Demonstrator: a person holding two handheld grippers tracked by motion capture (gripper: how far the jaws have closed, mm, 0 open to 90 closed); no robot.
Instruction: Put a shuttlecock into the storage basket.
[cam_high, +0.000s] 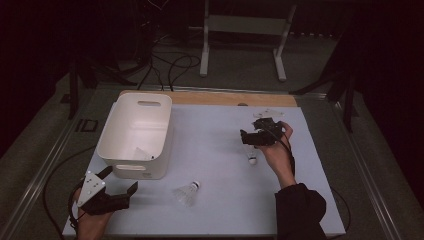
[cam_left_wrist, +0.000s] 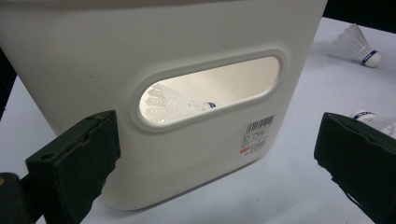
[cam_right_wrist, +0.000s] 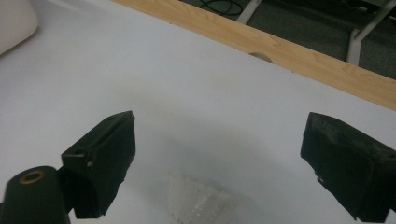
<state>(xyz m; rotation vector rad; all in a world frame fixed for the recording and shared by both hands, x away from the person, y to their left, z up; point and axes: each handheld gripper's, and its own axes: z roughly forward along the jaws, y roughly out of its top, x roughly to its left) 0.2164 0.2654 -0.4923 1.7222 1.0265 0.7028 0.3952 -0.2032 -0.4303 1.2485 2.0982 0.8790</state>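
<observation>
From the high view, the white bench (cam_high: 220, 150) carries a white bin (cam_high: 136, 134) at its left, with one shuttlecock lying inside near the front wall. A second shuttlecock (cam_high: 187, 192) lies on the open bench in front of the bin and to its right, cork pointing away from the person. A third shuttlecock (cam_high: 250, 155) lies just beneath the right tongs (cam_high: 246, 137), cork toward the person. The right tongs hover over it with the jaws spread, gripping nothing. The left tongs (cam_high: 120, 181) sit low at the near left corner, just in front of the bin, jaws apart and empty.

The left gripper view adds what the overhead angle hides: the left tongs (cam_left_wrist: 210, 154) face the bin's front wall (cam_left_wrist: 177, 154), close to it, and through the oval handle slot the shuttlecock in the bin (cam_left_wrist: 173, 103) shows on its side, feathers left and blue-banded cork right. A barcode label (cam_left_wrist: 257, 135) sits below the slot. Two more shuttlecocks show at the right, one far off (cam_left_wrist: 357, 45) and one partly behind the right-hand jaw.

The right gripper view shows the right tongs (cam_right_wrist: 219, 158) released and wide, with the feather skirt (cam_right_wrist: 198, 198) of the shuttlecock lying on the bench between the jaws, touching neither. The bench's wooden far edge (cam_right_wrist: 280, 46) runs across the top.
</observation>
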